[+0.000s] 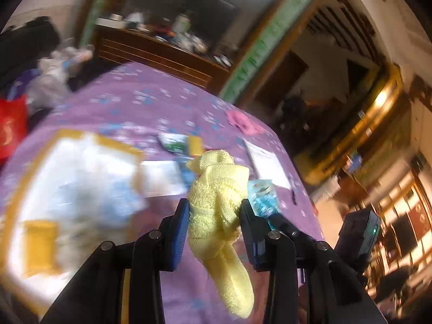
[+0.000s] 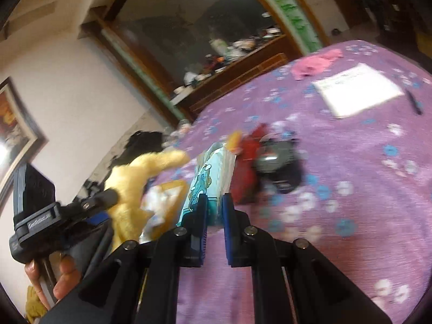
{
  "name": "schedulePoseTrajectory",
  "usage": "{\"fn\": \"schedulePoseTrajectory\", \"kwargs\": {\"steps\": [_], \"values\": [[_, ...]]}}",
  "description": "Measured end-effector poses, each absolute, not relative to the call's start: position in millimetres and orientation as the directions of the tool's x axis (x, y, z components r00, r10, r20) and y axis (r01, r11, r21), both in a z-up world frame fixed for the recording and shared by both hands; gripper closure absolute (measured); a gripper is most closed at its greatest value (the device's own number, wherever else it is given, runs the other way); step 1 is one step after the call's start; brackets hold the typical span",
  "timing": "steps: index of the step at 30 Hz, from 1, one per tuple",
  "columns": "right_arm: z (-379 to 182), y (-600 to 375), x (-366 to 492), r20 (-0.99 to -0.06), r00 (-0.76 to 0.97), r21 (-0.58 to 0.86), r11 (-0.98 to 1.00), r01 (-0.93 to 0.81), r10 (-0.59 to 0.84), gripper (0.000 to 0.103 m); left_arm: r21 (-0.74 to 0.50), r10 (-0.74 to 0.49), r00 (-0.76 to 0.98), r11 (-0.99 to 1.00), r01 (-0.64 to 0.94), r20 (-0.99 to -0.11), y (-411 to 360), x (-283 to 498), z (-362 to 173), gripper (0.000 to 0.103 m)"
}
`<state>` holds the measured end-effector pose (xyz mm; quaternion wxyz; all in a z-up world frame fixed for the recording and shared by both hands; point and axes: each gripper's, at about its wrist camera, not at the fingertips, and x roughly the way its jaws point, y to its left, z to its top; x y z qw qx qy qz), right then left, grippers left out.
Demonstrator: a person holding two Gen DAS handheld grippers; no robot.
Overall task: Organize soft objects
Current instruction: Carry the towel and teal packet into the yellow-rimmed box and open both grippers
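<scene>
My left gripper (image 1: 214, 206) is shut on a yellow knitted cloth (image 1: 216, 197) and holds it above the purple flowered bedspread (image 1: 151, 100); the cloth's tail hangs down between the fingers. The same cloth shows in the right wrist view (image 2: 135, 186), at the left. My right gripper (image 2: 214, 202) is shut on a light blue cartoon-printed packet (image 2: 213, 172) and holds it upright over the bed. A pink cloth (image 1: 243, 122) lies far on the bed, also seen in the right wrist view (image 2: 316, 63). A red cloth (image 2: 248, 162) and a dark item (image 2: 280, 162) lie behind the packet.
A yellow-rimmed white tray (image 1: 67, 189) with pale items sits on the bed at the left, blurred. A white sheet of paper (image 2: 359, 90) and a pen (image 2: 414, 102) lie on the bed. A cluttered wooden headboard shelf (image 1: 162, 51) stands behind. A red bag (image 1: 10, 127) is at far left.
</scene>
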<state>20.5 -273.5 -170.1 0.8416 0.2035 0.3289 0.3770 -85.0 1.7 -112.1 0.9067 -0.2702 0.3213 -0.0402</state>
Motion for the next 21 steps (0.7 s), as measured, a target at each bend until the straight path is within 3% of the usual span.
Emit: {"fn": "schedulePoseTrajectory", "kwargs": {"steps": [6,12,15,17,19,21], "values": [[-157,-173,16,-0.395,0.318,0.587,0.503,-0.634,0.862,0.093,-0.370,0.013,0.751,0.864,-0.341,-0.661,78,-119,-125,0.064],[-183,-83,18,-0.499,0.208,0.569,0.499,-0.654,0.841,0.092,-0.298,0.096,0.681,0.848,-0.438,-0.726,107,-111,-175,0.061],[-200,-66,15,-0.540,0.180,0.553,0.508,-0.660,0.822,0.089,-0.353,0.059,0.693,0.828,-0.436,-0.718,115,-112,-192,0.053],[-202,-73,13,-0.530,0.179,0.550,0.496,-0.671,0.829,0.078,-0.388,0.048,0.711,0.811,-0.438,-0.702,116,-118,-193,0.040],[-193,-90,8,-0.503,0.204,0.551,0.493,-0.673,0.840,0.039,-0.368,0.110,0.729,0.807,-0.462,-0.675,112,-125,-187,0.034],[-179,-112,3,-0.475,0.262,0.525,0.510,-0.682,0.840,0.031,-0.310,0.189,0.730,0.815,-0.490,-0.657,102,-130,-179,0.030]]}}
